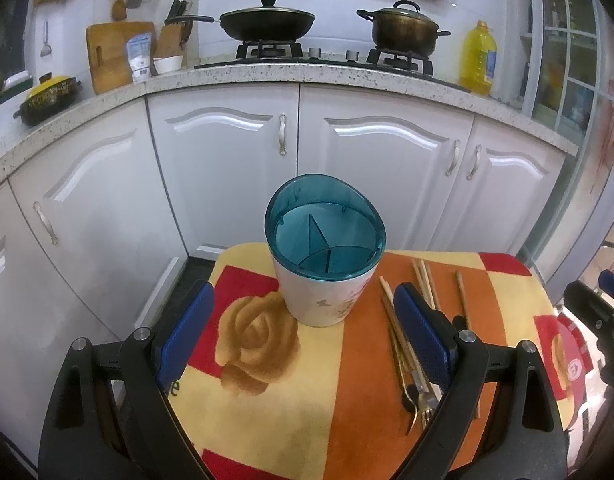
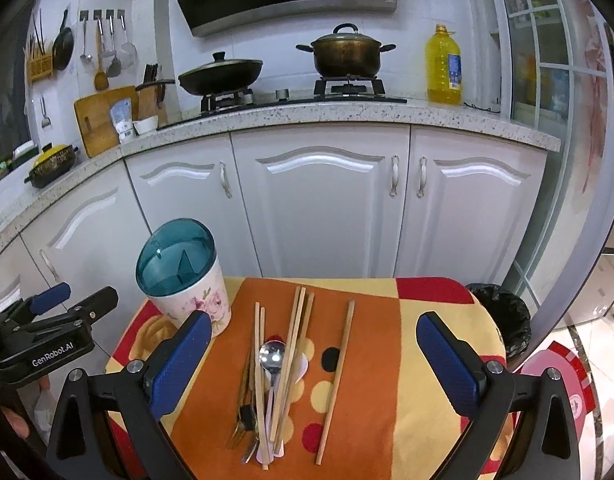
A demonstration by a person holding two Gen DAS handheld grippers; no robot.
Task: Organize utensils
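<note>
- The right gripper (image 2: 313, 364) hangs over the tabletop (image 2: 435, 360) with its jaws spread wide and nothing between them; the utensil pile lies right below the gap
- The left gripper (image 1: 305, 334) is just as wide open and empty, aimed at the holder (image 1: 323, 264), which stands a little ahead of its fingertips
- Chopsticks (image 2: 293, 360) lie roughly lengthwise on the orange cloth, several crossing in a loose heap, with one single stick (image 2: 337, 376) apart on the right
- A spoon (image 2: 271, 354) rests bowl-up in the heap, and forks (image 2: 243, 428) poke out at the near end, tines towards the camera
- The holder stands upright at the left far corner of the tabletop, just beside the chopsticks; its teal rim is slanted and the inside is split into compartments, all looking empty
- Likely handling: the chopsticks are light, stiff and thin, so they may roll or twist in the pads; a grip near mid-length, across the stick, should keep one level
- The metal spoon and forks look heavier and slick; take the handle, not the bowl or tines
- The lone stick seems the easiest first pick, being free of the tangle
- The holder looks light and tall, so a hard poke at the rim could tip it
</note>
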